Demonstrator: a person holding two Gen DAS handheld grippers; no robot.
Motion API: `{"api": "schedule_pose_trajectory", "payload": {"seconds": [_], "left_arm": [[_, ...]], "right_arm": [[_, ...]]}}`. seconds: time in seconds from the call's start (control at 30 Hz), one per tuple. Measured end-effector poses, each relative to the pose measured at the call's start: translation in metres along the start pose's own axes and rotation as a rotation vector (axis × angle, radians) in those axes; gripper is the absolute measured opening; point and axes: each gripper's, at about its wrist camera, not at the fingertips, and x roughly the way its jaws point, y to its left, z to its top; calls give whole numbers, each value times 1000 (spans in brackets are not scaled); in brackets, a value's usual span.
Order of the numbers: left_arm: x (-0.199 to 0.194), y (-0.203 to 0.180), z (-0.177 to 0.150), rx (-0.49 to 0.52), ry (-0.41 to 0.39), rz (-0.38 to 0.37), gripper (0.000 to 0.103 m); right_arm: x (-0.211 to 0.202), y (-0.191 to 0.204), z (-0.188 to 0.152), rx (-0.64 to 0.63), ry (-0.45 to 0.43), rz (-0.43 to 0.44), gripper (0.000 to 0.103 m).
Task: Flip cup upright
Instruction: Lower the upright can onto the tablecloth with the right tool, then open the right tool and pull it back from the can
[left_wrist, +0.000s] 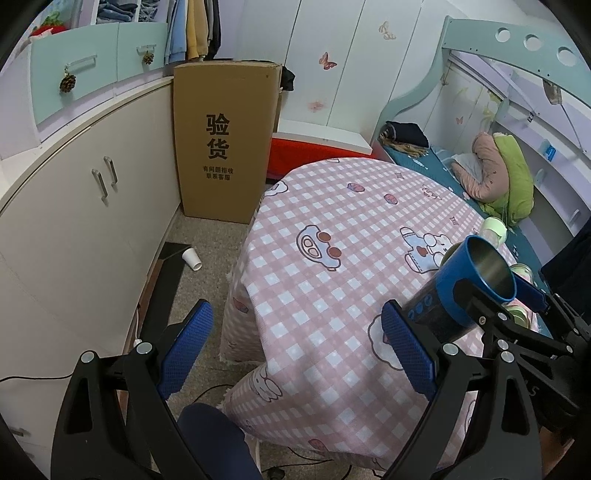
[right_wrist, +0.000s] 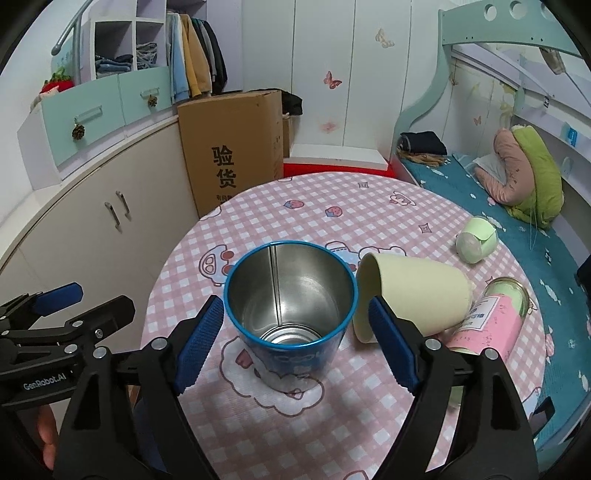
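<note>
A blue metal cup (right_wrist: 290, 306) with a shiny steel inside stands upright on the pink checked tablecloth (right_wrist: 332, 206), mouth up. My right gripper (right_wrist: 295, 345) is open, its blue pads on either side of the cup with gaps on both sides. In the left wrist view the same cup (left_wrist: 467, 284) shows at the right, between the right gripper's fingers (left_wrist: 528, 291). My left gripper (left_wrist: 295, 354) is open and empty, over the table's left edge and the floor.
A cream cup (right_wrist: 410, 295) lies on its side right of the blue cup. A pink-and-green tin (right_wrist: 491, 317) and a pale green cup (right_wrist: 476, 240) also lie on their sides. A cardboard box (left_wrist: 225, 140), cabinets and a bed surround the table. A paper cup (left_wrist: 192, 258) lies on the floor.
</note>
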Motion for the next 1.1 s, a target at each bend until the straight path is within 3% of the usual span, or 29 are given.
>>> {"api": "schedule_pose_trajectory", "payload": {"seconds": [0.53, 1.1], "left_arm": [[-33, -22, 4, 33, -60, 2, 89], [-84, -92, -11, 133, -139, -7, 94]], "right_arm": [[-52, -20, 13, 18, -52, -9, 90], [-136, -82, -2, 79, -162, -38, 92]]}}
